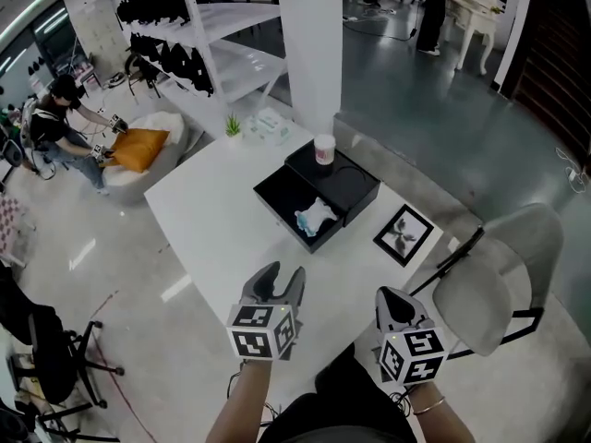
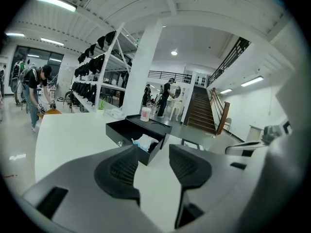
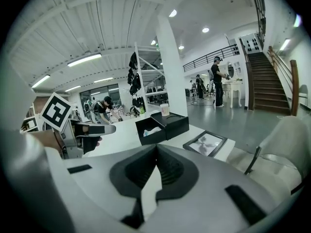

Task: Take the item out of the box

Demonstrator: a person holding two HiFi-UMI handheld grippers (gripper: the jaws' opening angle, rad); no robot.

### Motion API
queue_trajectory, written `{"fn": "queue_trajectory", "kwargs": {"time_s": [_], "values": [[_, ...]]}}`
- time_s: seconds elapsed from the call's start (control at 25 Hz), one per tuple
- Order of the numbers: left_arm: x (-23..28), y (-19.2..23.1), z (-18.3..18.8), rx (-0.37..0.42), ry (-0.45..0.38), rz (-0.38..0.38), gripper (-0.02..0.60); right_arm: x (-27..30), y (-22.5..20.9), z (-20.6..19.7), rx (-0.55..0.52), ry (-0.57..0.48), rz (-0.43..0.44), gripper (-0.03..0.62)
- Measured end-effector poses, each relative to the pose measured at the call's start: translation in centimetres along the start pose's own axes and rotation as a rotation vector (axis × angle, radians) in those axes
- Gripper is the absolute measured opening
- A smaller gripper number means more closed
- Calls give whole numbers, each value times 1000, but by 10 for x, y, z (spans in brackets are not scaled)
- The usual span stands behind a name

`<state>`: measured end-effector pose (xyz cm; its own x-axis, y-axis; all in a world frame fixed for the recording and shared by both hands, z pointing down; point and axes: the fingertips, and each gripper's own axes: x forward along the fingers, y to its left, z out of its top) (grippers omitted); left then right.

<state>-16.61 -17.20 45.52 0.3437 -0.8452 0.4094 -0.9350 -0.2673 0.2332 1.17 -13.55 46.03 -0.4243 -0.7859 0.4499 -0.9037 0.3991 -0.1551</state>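
White-and-blue crumpled item (image 1: 317, 216) noted inside the open black box (image 1: 277, 195), centre of the head view, long axis run lower left to upper right. Box is set on a white table (image 1: 212, 220). Polished grey floor (image 1: 416, 100) and white shelving (image 1: 231, 26) recorded at upper left. Left gripper (image 2: 151, 152) jaws are spread, nothing between; right gripper (image 3: 156, 147) jaws are pressed together, empty.

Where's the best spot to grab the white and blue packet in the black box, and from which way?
Grab the packet by its puffy white top, probably coming straight down from above. It lies low inside the black box, whose walls block its sides, while the box's top is open. The left gripper, jaws apart and empty, looks ready.
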Motion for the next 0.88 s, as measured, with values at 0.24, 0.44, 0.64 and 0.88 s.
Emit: {"fn": "queue_trajectory", "kwargs": {"time_s": [0.24,0.44,0.64,0.88], "values": [[26,7,15,23,4,6,176,19,-11,7,4,14,7,0],[46,12,26,49,15,14,176,34,-18,13,6,18,20,0],[67,14,36,70,26,15,176,45,-28,16,9,27,29,0],[89,13,42,108,54,9,176,56,-37,16,15,42,40,0]]}}
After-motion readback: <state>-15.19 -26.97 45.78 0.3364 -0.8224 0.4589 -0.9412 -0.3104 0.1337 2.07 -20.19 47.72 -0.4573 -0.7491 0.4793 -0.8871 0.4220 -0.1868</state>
